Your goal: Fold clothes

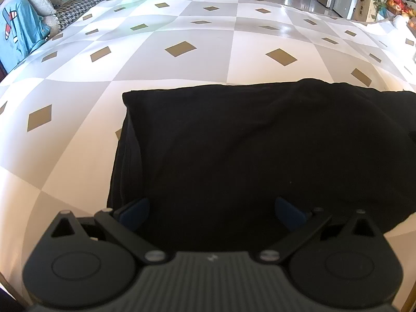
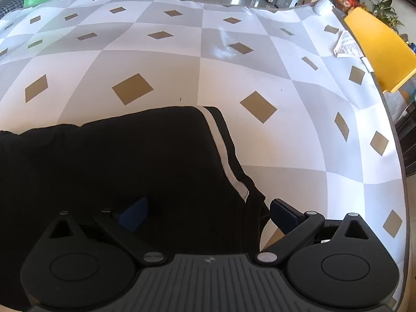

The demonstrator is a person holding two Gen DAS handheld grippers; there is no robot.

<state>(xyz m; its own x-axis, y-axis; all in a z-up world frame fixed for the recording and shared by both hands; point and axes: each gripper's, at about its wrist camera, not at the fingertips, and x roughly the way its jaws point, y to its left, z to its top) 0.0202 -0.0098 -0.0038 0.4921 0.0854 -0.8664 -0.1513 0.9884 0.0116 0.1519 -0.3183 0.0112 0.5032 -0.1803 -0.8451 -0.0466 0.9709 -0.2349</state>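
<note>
Half the black garment (image 1: pixel 247 150) cropped

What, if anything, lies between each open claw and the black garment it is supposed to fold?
Nothing visible does. The left claw hangs open directly over the black garment, and the right claw is open astride its white-striped edge. Only bare checkered tablecloth surrounds the cloth.

black garment (image 1: pixel 260 156): right part cut by the left-wrist frame edge, near edge hidden behind the left gripper (image 1: pixel 212 213). blue cloth (image 1: pixel 18 33): cropped at left edge. paper (image 2: pixel 347 44): print too small to read.
</note>
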